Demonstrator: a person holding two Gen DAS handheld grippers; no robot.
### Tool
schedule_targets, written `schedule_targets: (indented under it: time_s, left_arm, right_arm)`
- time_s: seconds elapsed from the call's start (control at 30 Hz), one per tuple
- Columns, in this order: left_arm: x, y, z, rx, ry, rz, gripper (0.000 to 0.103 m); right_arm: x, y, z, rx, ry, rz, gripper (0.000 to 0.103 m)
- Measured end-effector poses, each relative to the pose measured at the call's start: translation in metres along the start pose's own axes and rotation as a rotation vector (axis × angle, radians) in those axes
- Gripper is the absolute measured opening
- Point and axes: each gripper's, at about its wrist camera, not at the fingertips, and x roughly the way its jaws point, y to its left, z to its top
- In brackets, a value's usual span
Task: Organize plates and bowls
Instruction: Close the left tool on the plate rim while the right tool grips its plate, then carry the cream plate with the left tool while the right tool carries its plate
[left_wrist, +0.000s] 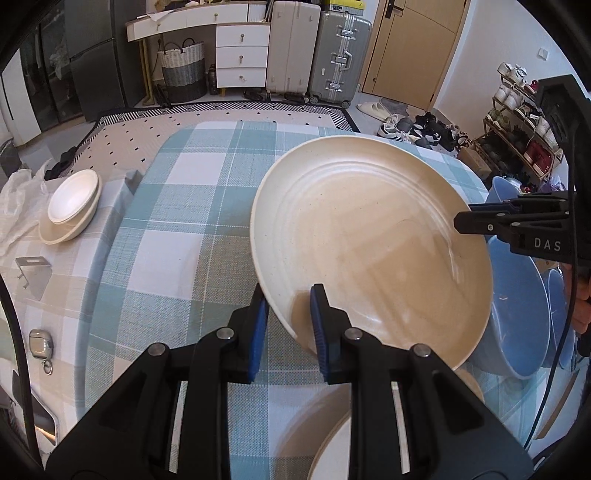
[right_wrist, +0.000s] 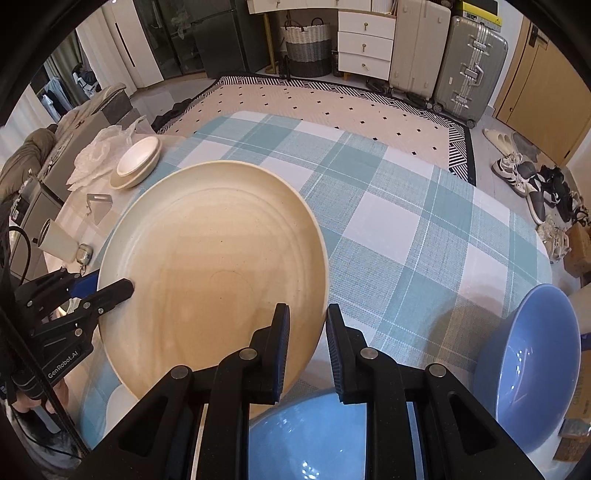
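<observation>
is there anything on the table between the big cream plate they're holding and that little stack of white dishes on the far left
Nothing visible. Both grippers, left and right, clamp the cream plate. Only bare checked tablecloth lies between it and the stacked dishes; the metal bracket sits off to the side.

place: home | signs: suitcases (left_wrist: 340, 55), shoe rack (left_wrist: 517, 122), drawers (left_wrist: 242, 55), rug (right_wrist: 332, 99)

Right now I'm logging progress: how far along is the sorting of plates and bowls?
Done: a small stack of white dishes sits at the table's far corner. In hand: both grippers, left and right, clamp the big cream plate. Left: the blue bowls and another cream plate.
</observation>
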Motion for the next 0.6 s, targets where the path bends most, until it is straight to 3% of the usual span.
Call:
schedule_targets:
  time_s: [0.6]
  left_arm:
    - [-0.079,-0.009,-0.027,0.019,-0.08,0.017,0.02]
  right_arm:
    - [-0.063,0.033,-0.032,-0.01,-0.088,0.007,0.021]
